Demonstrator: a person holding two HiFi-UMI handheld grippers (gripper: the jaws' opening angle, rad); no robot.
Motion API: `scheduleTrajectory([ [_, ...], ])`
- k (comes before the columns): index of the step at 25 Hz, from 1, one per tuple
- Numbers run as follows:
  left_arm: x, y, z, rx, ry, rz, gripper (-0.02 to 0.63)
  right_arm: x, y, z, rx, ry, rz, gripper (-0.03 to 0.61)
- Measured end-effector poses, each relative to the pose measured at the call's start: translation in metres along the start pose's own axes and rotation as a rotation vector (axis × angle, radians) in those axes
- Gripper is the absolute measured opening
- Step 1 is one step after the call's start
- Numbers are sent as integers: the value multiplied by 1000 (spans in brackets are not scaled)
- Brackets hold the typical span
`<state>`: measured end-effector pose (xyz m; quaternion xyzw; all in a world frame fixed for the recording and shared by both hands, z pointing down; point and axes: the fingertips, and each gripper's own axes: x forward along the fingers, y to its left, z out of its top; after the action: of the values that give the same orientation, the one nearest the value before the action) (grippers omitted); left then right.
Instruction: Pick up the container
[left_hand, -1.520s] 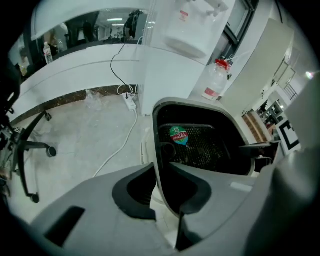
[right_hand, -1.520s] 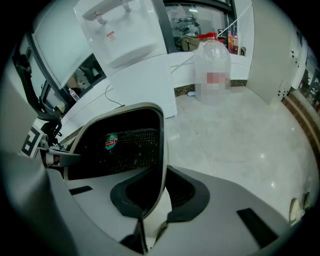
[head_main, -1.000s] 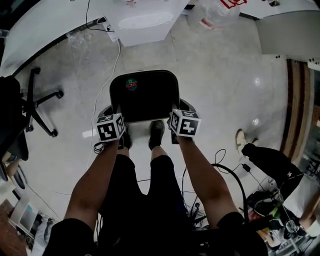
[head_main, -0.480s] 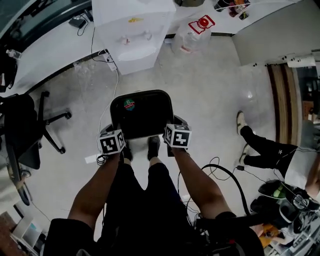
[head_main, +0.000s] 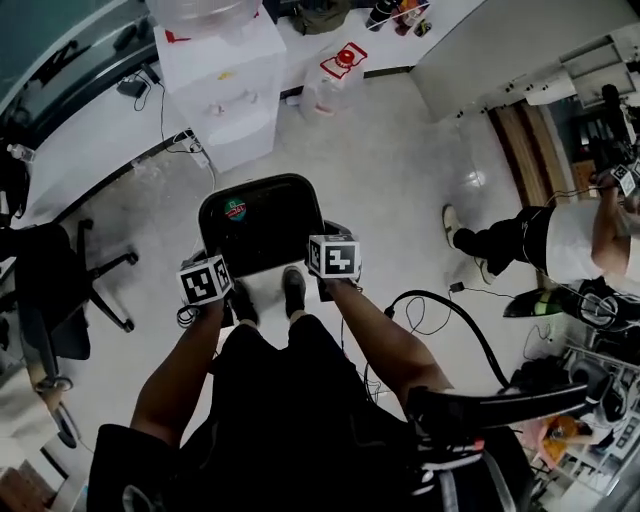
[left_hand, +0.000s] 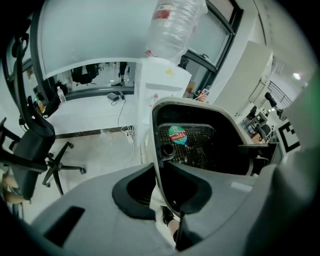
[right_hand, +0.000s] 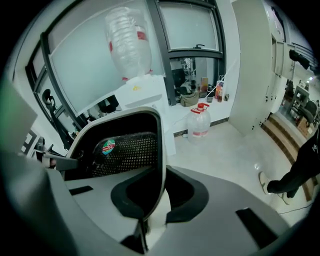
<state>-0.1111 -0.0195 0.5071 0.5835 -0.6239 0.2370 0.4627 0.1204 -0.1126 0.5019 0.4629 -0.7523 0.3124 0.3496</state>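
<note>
The black container (head_main: 262, 222) has a perforated bottom and a round green and red sticker (head_main: 235, 209). It hangs above the floor in front of my legs. My left gripper (head_main: 207, 277) clamps its left rim and my right gripper (head_main: 334, 256) clamps its right rim. In the left gripper view the container's thin wall (left_hand: 159, 150) runs between the pads of the left gripper (left_hand: 162, 189), which press on it. In the right gripper view the wall (right_hand: 159, 150) is likewise pinched in the right gripper (right_hand: 156, 196). The fingertips are hidden under the marker cubes in the head view.
A white water dispenser (head_main: 215, 85) stands ahead with a spare water jug (head_main: 330, 72) beside it. An office chair (head_main: 62, 285) is at the left. Another person (head_main: 545, 238) stands at the right. Cables (head_main: 440, 312) lie on the floor near my right leg.
Both grippers keep their hold on the container. It has drifted left and lower in the head view, the floor looks farther off, and more of the dispenser and the other person has come into view.
</note>
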Motion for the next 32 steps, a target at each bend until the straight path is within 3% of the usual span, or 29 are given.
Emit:
scheduleTrajectory([
  [5, -32, -6, 11, -33, -28, -17, 60, -31, 7, 11, 13, -26, 5, 43],
  [16, -66, -15, 32, 0, -60, -24, 60, -64, 15, 34, 6, -68, -10, 43],
  [32, -82, -19, 54, 6, -104, -44, 63, -79, 20, 62, -42, -112, -18, 43],
])
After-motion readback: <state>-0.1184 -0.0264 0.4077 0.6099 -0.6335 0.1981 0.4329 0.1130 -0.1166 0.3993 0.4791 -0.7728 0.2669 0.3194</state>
